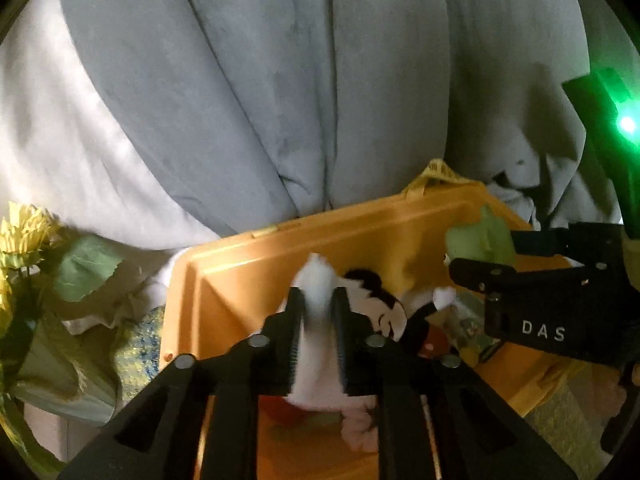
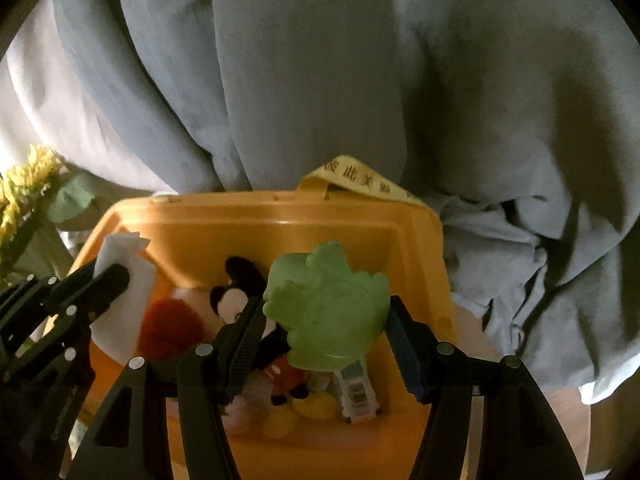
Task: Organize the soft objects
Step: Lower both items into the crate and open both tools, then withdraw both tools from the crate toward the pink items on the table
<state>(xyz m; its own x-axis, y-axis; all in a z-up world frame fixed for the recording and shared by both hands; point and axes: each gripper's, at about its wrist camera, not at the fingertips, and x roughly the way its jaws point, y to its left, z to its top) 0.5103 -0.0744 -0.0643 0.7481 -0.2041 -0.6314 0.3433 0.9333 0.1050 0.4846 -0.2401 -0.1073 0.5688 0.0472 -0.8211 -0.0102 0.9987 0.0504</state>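
An orange plastic bin (image 1: 256, 252) (image 2: 280, 208) lies open below both grippers. My left gripper (image 1: 318, 296) (image 2: 114, 276) is over its left side, shut on a white soft item (image 1: 316, 276) (image 2: 120, 248) that fills the gap between the pads and sticks out past the tips. My right gripper (image 2: 325, 306) (image 1: 484, 252) is over the bin's middle, shut on a pale green leafy soft toy (image 2: 320, 276) (image 1: 476, 236). A black, white and red mouse plush (image 2: 232, 296) (image 1: 380, 300) lies in the bin beneath them.
Also in the bin: a red plush (image 2: 168, 328), yellow pieces (image 2: 312, 404) and a barcoded packet (image 2: 356, 388). A yellow ribbon (image 2: 360, 180) hangs over the far rim. Grey-blue bedding (image 1: 260, 100) rises behind. Yellow artificial flowers (image 1: 24, 232) stand to the left.
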